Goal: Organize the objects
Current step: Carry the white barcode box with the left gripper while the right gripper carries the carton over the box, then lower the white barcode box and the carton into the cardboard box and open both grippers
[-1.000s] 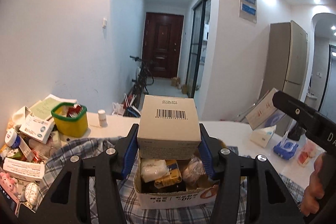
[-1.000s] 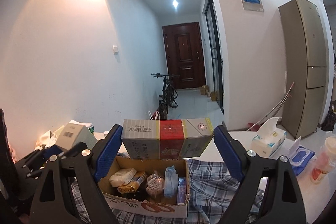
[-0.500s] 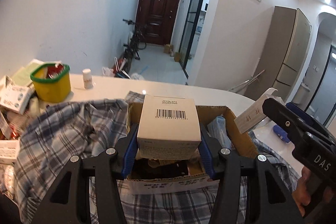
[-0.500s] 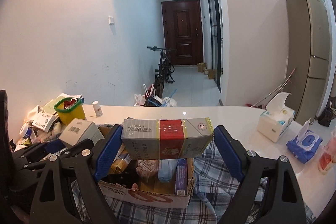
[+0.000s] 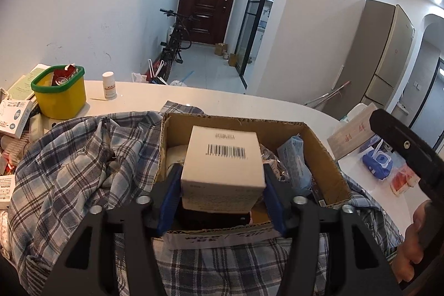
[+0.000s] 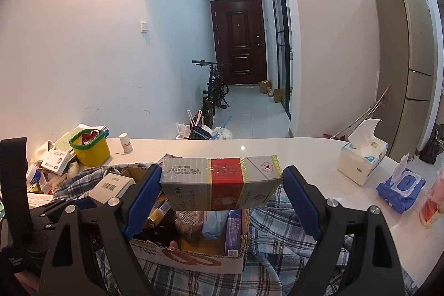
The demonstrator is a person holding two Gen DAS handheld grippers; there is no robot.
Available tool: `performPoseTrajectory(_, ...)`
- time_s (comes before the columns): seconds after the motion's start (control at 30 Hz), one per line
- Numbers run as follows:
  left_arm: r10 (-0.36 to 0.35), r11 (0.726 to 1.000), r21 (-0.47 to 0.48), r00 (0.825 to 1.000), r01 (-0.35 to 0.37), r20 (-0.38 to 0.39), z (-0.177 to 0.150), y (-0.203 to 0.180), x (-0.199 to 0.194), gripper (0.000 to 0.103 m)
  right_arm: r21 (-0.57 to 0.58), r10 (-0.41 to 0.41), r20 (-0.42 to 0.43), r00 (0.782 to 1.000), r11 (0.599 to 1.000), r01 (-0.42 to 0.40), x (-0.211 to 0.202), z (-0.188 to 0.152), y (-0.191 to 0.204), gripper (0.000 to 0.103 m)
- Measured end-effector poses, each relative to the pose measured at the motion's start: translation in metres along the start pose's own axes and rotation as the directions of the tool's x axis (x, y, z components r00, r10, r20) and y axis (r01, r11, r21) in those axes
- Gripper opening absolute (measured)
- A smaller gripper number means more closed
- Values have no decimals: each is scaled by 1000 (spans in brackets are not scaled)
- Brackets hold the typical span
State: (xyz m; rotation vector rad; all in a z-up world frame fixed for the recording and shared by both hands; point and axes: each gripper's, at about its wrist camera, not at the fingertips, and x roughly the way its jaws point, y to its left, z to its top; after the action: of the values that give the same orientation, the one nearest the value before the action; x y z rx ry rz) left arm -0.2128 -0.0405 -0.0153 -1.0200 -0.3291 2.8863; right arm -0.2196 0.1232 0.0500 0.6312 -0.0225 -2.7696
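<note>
An open cardboard box (image 5: 238, 124) with several small packs inside sits on a plaid shirt (image 5: 69, 162). My left gripper (image 5: 222, 168) reaches into it, its jaws opening. A white barcoded box (image 5: 222, 157) lies between the blue pads (image 5: 169, 199), resting on the contents. The pads stand just beside its sides. That white box (image 6: 112, 183) also shows in the right wrist view. My right gripper (image 6: 222, 174) is shut on a silver and red cigarette carton (image 6: 222, 185), held level above the cardboard box's (image 6: 194, 260) right half.
A yellow tub with a green rim (image 5: 59, 93) and a white bottle (image 5: 109, 85) stand at the back left, beside piled packets (image 5: 14, 113). On the right of the white table (image 6: 277, 149) are a tissue box (image 6: 360, 160) and a blue wipes pack (image 6: 399, 187).
Both grippers have come down over the cardboard box. The white box has sunk into it, and the left pads have eased off its sides. The right grip is unchanged.
</note>
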Motion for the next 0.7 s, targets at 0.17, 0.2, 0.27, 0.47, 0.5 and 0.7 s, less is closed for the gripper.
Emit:
performPoseTrajectory(0.17, 50, 998, -32, 998, -49, 38, 2, 8, -6, 90, 3, -4, 0, 1000, 1000, 4, 0, 0, -2, 87)
performPoseTrajectory(0.2, 47, 998, -49, 998, -45, 46, 3, 11, -9, 90, 5, -4, 0, 1000, 1000, 4, 0, 1, -3, 87)
performPoseTrajectory(0.27, 42, 995, -89, 997, -37, 59, 3, 18, -14, 90, 8, -4, 2, 1000, 1000, 4, -1, 1, -4, 87)
performPoseTrajectory(0.47, 56, 990, -131, 994, -43, 95, 6, 28, -27, 90, 19, 23, -4, 1000, 1000, -23, 1, 0, 0, 87)
performPoseTrajectory(0.5, 72, 990, -126, 991, -58, 111, 6, 27, -31, 90, 25, 32, -9, 999, 999, -31, 2, 0, 1, 87)
performPoseTrajectory(0.7, 253, 966, -92, 950, -240, 182, 5, 24, -39, 90, 33, 48, -40, 998, 998, -46, 14, -5, 13, 87)
